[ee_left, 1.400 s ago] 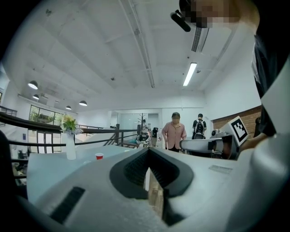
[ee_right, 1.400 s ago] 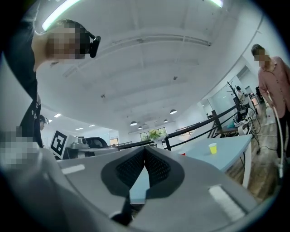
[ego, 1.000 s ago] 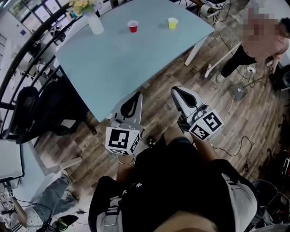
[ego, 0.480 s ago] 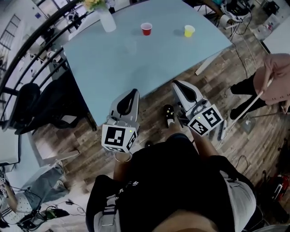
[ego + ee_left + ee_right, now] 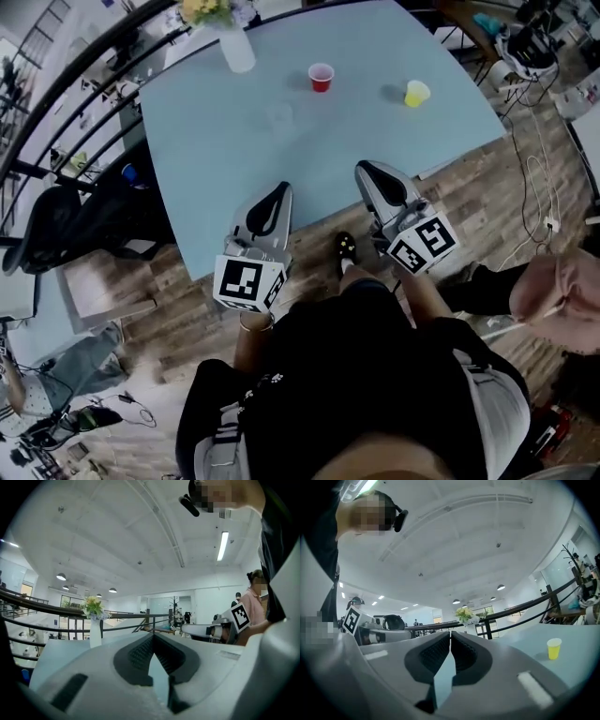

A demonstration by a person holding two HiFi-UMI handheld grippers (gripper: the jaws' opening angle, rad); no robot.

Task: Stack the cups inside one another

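Observation:
A red cup (image 5: pixel 321 77) and a yellow cup (image 5: pixel 416 93) stand apart at the far side of the pale blue table (image 5: pixel 216 159). A faint clear shape (image 5: pixel 278 114), perhaps a clear cup, sits nearer than the red one. My left gripper (image 5: pixel 282 187) and right gripper (image 5: pixel 362 168) hover side by side over the table's near edge, both well short of the cups. The left gripper (image 5: pixel 153 635) and the right gripper (image 5: pixel 450 633) each have their jaws together with nothing between them. The right gripper view shows the yellow cup (image 5: pixel 553 648) off to its right.
A white vase of flowers (image 5: pixel 234 42) stands at the table's far left corner. A black chair (image 5: pixel 56 225) and a railing lie left of the table. A person (image 5: pixel 553 291) is on the wood floor at the right, near cables (image 5: pixel 544 187).
The table and cups have drawn closer in the head view. Both grippers now reach over the table's near edge. The person at the right has shifted toward the lower right.

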